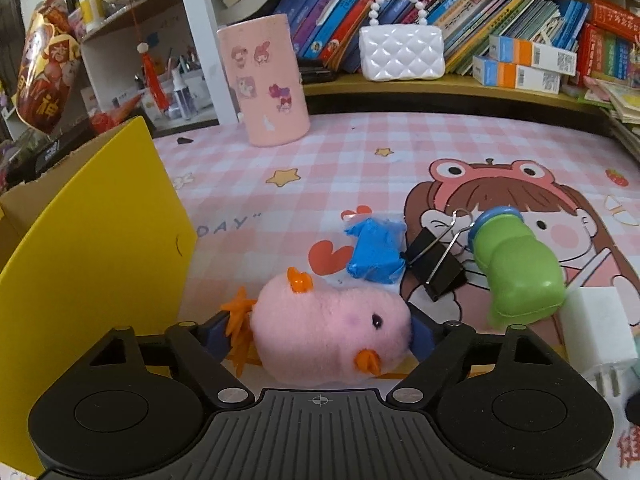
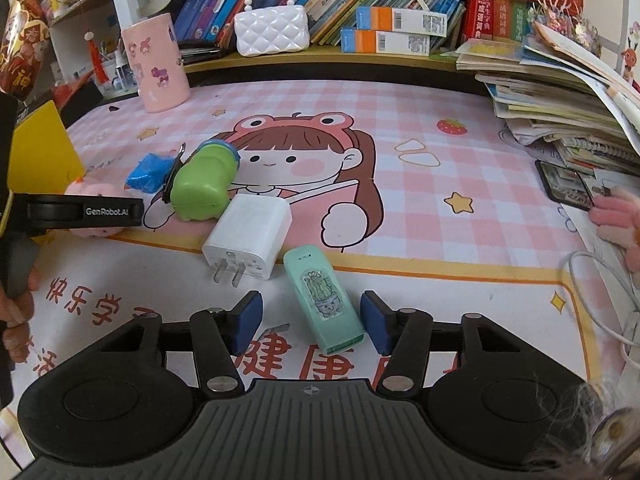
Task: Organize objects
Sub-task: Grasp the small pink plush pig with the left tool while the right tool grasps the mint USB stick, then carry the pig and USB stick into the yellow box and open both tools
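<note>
My left gripper [image 1: 322, 334] is shut on a pink plush chick [image 1: 332, 332] with orange feet, next to the yellow flap of a cardboard box [image 1: 92, 240]. Beyond it lie a blue wrapped packet [image 1: 376, 252], a black binder clip [image 1: 434, 266], a green toy [image 1: 516, 268] and a white charger [image 1: 598, 330]. My right gripper [image 2: 312, 322] is open, its jaws on either side of a mint-green stapler [image 2: 326, 300] that lies on the mat. The charger [image 2: 248, 236], green toy [image 2: 204, 184] and blue packet [image 2: 150, 172] also show in the right wrist view, with the left gripper [image 2: 84, 212] over the chick [image 2: 94, 194].
A pink pen holder [image 1: 268, 80] stands at the back left of the pink checked mat [image 2: 440, 140]. A white quilted purse [image 1: 402, 52] and books fill the shelf behind. A stack of books [image 2: 560, 92], a phone [image 2: 566, 184] and a white cable [image 2: 592, 300] are on the right.
</note>
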A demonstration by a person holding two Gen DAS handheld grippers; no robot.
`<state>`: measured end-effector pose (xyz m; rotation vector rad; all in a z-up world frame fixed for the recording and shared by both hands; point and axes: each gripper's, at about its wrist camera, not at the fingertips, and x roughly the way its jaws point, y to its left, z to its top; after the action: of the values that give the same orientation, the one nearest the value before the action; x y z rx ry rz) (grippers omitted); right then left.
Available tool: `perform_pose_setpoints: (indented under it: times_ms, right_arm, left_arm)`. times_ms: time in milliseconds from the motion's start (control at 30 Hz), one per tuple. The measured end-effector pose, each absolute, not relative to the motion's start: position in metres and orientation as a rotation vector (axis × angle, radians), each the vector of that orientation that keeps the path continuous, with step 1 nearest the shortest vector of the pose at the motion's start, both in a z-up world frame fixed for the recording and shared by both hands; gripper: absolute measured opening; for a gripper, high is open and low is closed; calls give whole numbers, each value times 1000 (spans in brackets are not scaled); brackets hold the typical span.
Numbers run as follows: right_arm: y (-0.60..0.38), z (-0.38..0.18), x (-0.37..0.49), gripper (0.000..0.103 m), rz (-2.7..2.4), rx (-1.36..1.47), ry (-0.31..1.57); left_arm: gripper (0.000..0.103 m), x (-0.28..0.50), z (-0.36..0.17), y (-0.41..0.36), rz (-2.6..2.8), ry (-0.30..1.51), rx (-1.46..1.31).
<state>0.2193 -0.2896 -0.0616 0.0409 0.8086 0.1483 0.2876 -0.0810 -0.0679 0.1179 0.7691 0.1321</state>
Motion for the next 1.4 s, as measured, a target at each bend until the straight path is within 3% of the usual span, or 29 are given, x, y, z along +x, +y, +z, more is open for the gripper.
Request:
perform_pose_setpoints:
  times_ms: [67, 100, 600, 1400]
  right_arm:
    - [-289, -62, 220, 24, 152, 29, 802]
    - [-288, -61, 221, 23, 154, 17, 801]
    - [-252, -25, 165, 23, 143, 33, 746]
    - [-119, -15, 49, 23, 271, -37, 776]
  left_arm:
    - [85, 280, -62, -80, 114, 760, 91]
    - [85, 275, -57, -81, 101, 749, 79]
    - [85, 182, -14, -73, -44, 668, -18]
    - [85, 34, -3, 50, 8, 679, -87]
